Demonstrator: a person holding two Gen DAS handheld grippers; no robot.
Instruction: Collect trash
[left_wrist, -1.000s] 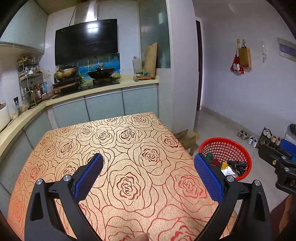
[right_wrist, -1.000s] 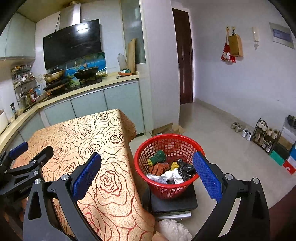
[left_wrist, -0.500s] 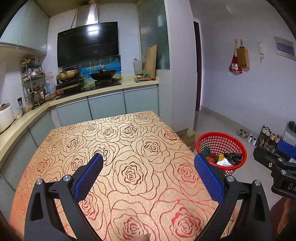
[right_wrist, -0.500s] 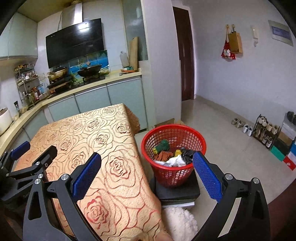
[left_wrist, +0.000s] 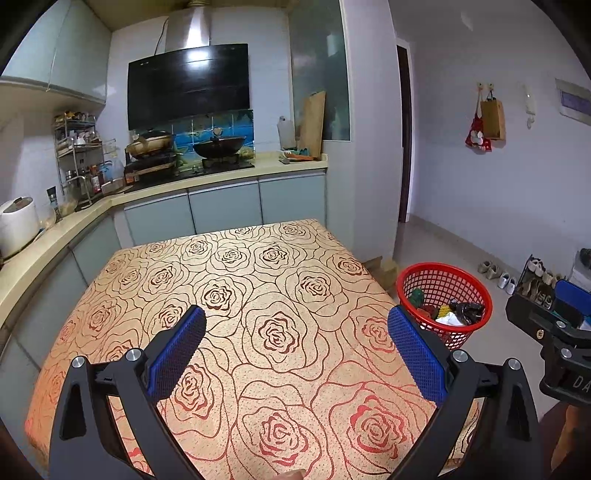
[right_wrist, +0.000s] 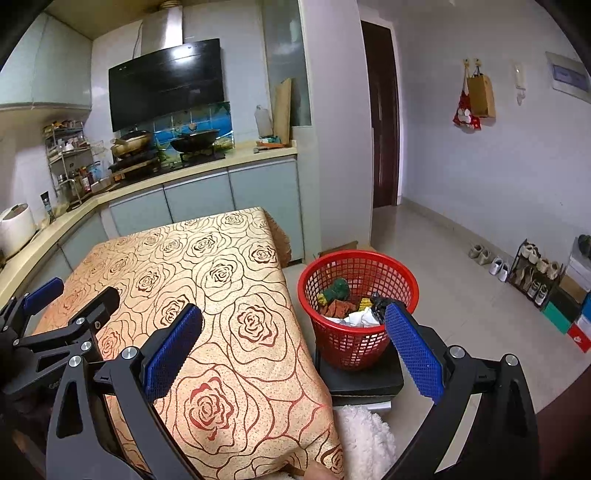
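A red plastic mesh basket (right_wrist: 357, 308) stands on a flat black block (right_wrist: 360, 376) on the floor just beside the right edge of the surface (left_wrist: 258, 332), which is draped in an orange-gold cloth printed with large outlined roses. The basket holds the collected trash (right_wrist: 351, 306): a green crumpled piece, a rust-red scrap, a bit of yellow, white crumpled paper and a shiny black bag, all heaped in its lower half below the rim. The left gripper (left_wrist: 296, 349) hangs above the near part of the cloth, its blue-padded fingers (left_wrist: 177, 352) spread wide with nothing between them. The right gripper (right_wrist: 293, 345) is held over the cloth's right edge, its blue fingers (right_wrist: 413, 350) likewise wide apart and holding nothing, with the basket seen between them, close to the right one. From the left wrist view the basket (left_wrist: 445, 302) shows past the surface's right corner. A white fluffy mat (right_wrist: 364, 439) lies on the floor near the black block. Behind, a kitchen counter (left_wrist: 221, 173) carries a dark wok (left_wrist: 219, 142) under a black range hood (left_wrist: 188, 83); shoes (right_wrist: 496, 266) line the far wall by a rack. Pale letters on the right gripper's body at the left view's edge are cut off, reading only "DA"; no other writing can be read.
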